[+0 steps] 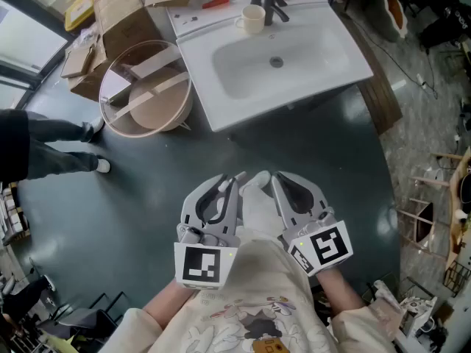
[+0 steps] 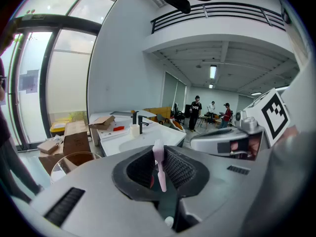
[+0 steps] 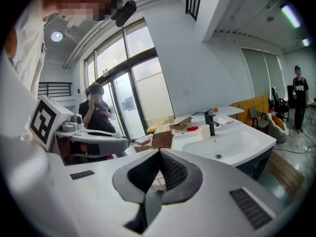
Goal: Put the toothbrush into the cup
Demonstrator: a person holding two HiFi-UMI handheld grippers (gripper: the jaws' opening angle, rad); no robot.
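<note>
Both claws sit close to the torso, side by side and tilted slightly down over the dark floor [image 1: 147, 219], marker cubes facing the head camera

Left claw [image 1: 234, 179]: pinching the toothbrush [image 2: 160, 167]. It's pink and stands roughly upright between the pads, head end poking above the claw tips (bristles not resolvable at this size)

Right claw [image 1: 280, 177]: pads pressed together at the tips, nothing between them

So the toothbrush is in the left claw, well away from the cup [image 1: 252, 18]

Further out:
- person's legs [image 1: 51, 144] at the left edge of the head view, standing on the floor
- round tub [image 1: 147, 87] with pale slats across it, on the floor, just beside the washbasin's left front corner
- white washbasin [image 1: 243, 76], bowl bare, drain in the middle
- cup is cream-coloured, upright on the back ledge of the washbasin, just beside the black faucet [image 1: 266, 2] on its left
- small red item [image 1: 215, 3] lies flat on the same ledge, left of the cup and apart from it; can't tell what it is
- cardboard boxes [image 1: 121, 13] stacked on the floor beyond the tub, left of the washbasin
- left gripper view shows several people standing far off in the room behind the washbasin
</note>
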